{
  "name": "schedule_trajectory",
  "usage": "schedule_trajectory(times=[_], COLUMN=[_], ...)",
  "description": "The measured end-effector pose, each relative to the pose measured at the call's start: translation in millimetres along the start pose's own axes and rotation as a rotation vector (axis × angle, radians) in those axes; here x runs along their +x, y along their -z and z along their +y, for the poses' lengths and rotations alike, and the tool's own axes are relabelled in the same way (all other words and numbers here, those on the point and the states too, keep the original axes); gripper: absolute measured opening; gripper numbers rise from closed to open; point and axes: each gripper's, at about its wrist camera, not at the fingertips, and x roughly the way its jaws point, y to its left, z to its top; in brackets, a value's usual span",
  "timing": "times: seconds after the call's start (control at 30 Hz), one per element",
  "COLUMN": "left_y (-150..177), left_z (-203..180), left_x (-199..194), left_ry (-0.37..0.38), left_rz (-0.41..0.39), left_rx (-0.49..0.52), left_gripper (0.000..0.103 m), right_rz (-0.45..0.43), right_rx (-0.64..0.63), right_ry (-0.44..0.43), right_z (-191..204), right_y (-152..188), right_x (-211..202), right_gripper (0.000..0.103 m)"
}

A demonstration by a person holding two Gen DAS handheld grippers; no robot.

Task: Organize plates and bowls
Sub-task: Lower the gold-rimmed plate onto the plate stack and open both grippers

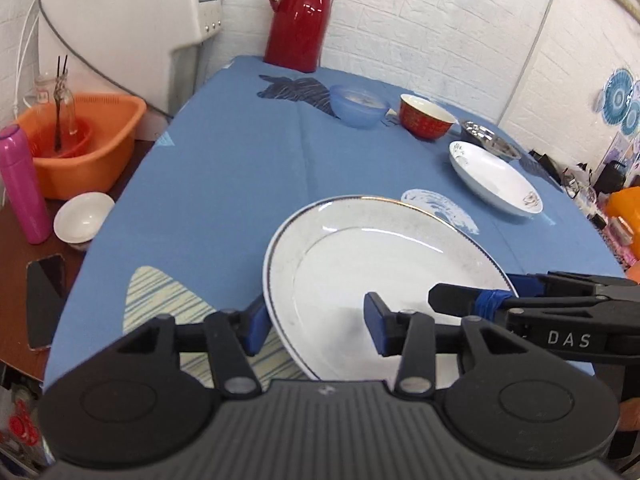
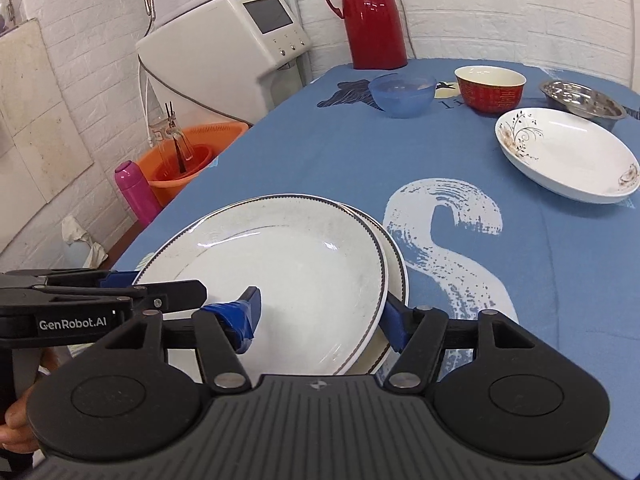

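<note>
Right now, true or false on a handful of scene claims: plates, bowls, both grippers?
1. Two plates are stacked near the grippers. True: the top plate sits on a lower plate.
2. The left gripper is shut. False: its jaws are open, straddling the plate rim.
3. The red bowl sits inside the blue bowl. False: they stand side by side.
4. A metal bowl is behind the flowered dish. True.
5. The right gripper holds a bowl. False: it is open around the plate edge.
</note>
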Motion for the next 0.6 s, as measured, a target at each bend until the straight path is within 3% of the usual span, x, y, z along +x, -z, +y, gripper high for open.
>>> schedule_trajectory(times=[0.13,0.27,0.37,0.5,0.6], left_y=[-4.9,-12.4,-20.1,-27.7,-36.0], left_z=[0.1,-1.7,-7.0,-14.0,-17.6], left_x=[-0.8,-9.3,-12.6,-18.3,-19.0], left_ry=[0.013,-0.007,-0.016,-0.02,-0.012], left_rz=[0.014,-0.036,-0.052,-0.073,-0.076], left_rx=[-0.007,0.006,0.021,0.044,0.047], left_gripper=[0.048,0.051,0.053,0.055,0.056], right_rz=[0.026,0.021,0.082,0.109,0.065], right_rx=[0.098,0.064,-0.064,-0.006,0.038], right_ry=[-0.034,-0.001,0.05,-0.009,0.0], right_z=[-8.2,-5.9,3.2,-14.2,-36.7], right_y=[-4.4,-10.3,-16.5,-21.6,-24.3], right_x=[-7.2,-12.0,-3.1,-10.1,-28.1], right_gripper=[0.049,0.05,0.05,0.049,0.048])
